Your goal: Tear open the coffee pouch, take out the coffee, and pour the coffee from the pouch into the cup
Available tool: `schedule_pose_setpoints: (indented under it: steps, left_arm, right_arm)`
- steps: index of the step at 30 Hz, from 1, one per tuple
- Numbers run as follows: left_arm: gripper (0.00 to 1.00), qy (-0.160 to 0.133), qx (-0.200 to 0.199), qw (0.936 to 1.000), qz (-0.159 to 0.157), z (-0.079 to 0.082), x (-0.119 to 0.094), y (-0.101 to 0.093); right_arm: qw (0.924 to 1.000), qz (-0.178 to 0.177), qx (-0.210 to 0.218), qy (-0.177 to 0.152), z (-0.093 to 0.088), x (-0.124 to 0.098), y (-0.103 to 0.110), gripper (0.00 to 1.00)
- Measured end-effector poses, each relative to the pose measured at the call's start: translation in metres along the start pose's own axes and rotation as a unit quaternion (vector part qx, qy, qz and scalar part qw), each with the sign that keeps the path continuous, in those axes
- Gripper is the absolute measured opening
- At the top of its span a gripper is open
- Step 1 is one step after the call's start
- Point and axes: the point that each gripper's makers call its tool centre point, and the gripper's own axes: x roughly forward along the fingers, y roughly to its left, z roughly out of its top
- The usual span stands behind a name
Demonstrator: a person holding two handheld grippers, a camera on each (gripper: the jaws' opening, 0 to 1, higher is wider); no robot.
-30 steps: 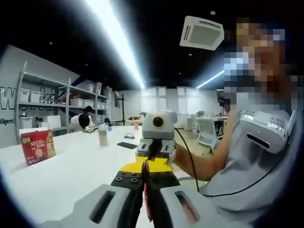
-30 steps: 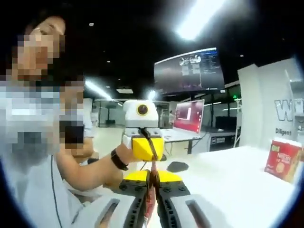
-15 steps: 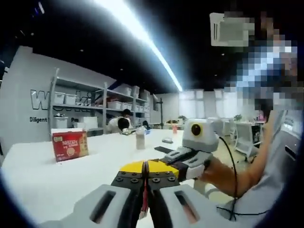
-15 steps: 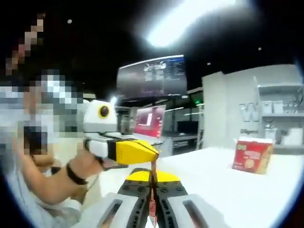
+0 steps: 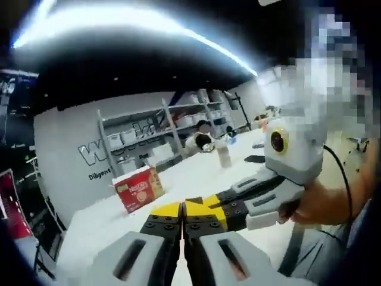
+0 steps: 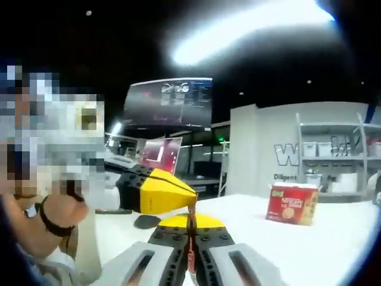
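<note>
Coffee pouch [image 6: 190, 247]: a thin red strip seen edge-on, lower centre of the right gripper view, running up between the two jaws of the right claw [image 6: 191, 221]. Jaws together, clamped on it. Its top end meets the yellow tip of the left claw [image 6: 169, 193], which comes in from the left of the frame; a hand [image 6: 56, 217] with a dark wristband is behind it.

Left gripper view: left claw [image 5: 182, 210] at lower centre, jaws drawn together. I cannot make out any red between them here, so whether they pinch the pouch I cannot tell. The right claw [image 5: 238, 205] comes in from the right, its tip touching the left claw's tip.

Handling, as a judgement: the pouch looks light, flat and limp, a film sachet that folds rather than resists. Likely slick, so a grip on the very edge may slip. Best hold is either side of the top seal, claws close together, pulling apart across the seal. Powder inside will spill if it is tipped once open; keep the open end up.

Count:
- coffee pouches in the claws: one
- red coffee boxes [image 6: 291, 204] on the white bench [image 6: 333, 238]: one, centre right of the right gripper view; same box [image 5: 139, 188] centre left of the left gripper view
- bottles [image 5: 224, 157]: one, upper right of centre, far along the bench
- cups: none that I can pick out
- shelving racks [image 5: 149, 134] along the wall: one run, with bins
</note>
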Motion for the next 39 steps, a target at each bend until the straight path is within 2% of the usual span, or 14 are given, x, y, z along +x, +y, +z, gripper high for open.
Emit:
schedule_pose_setpoints:
  steps: [3,6,16,25,26,27,29,30,32,33,34,39]
  left_arm:
    - [0.01,0.015,0.060,0.9973,0.039,-0.001,-0.001,0.001]
    - [0.01,0.020,0.089,0.9941,0.058,-0.001,-0.002,0.001]
    - [0.01,0.018,0.117,0.9890,0.089,0.004,-0.009,0.011]
    - [0.01,0.016,0.130,0.9863,0.100,0.004,-0.008,0.015]
    - [0.01,0.016,0.130,0.9863,0.100,0.003,-0.008,0.015]
    - [0.01,0.017,0.132,0.9870,0.090,0.002,-0.009,0.015]
    - [0.01,0.007,0.108,0.9921,0.065,0.002,-0.009,0.012]
    - [0.01,0.009,0.089,0.9947,0.050,0.001,-0.010,0.012]
    - [0.01,-0.007,0.063,0.9976,0.027,0.005,-0.012,0.012]
    - [0.01,0.003,0.048,0.9987,0.018,0.003,-0.012,0.012]
    - [0.02,-0.001,0.050,0.9986,0.020,0.004,-0.013,0.014]
    - [0.02,-0.006,0.040,0.9990,-0.019,0.007,-0.013,0.003]
  right_arm:
    - [1.0000,-0.003,-0.005,0.003,0.000,0.004,0.001,0.01]
    - [0.9999,-0.006,-0.013,0.006,0.001,0.007,0.000,0.00]
    - [0.9999,0.001,-0.015,-0.005,0.010,0.012,0.002,0.00]
    - [0.9999,0.006,-0.003,-0.009,0.011,0.013,0.003,0.00]
    - [0.9999,0.007,-0.002,-0.009,0.011,0.013,0.003,0.00]
    - [0.9993,0.037,0.009,-0.006,0.009,0.014,0.009,0.01]
    - [0.9980,0.061,0.019,-0.002,0.009,0.011,0.009,0.02]
    - [0.9974,0.072,0.008,0.004,0.008,0.010,0.009,0.03]
    - [0.9976,0.068,0.007,0.005,0.013,0.006,0.006,0.05]
    - [0.9971,0.076,0.004,0.011,0.013,0.005,0.008,0.06]
    - [0.9969,0.077,0.002,0.014,0.013,0.005,0.009,0.07]
    - [0.9947,0.093,-0.019,0.041,0.013,0.001,0.013,0.10]
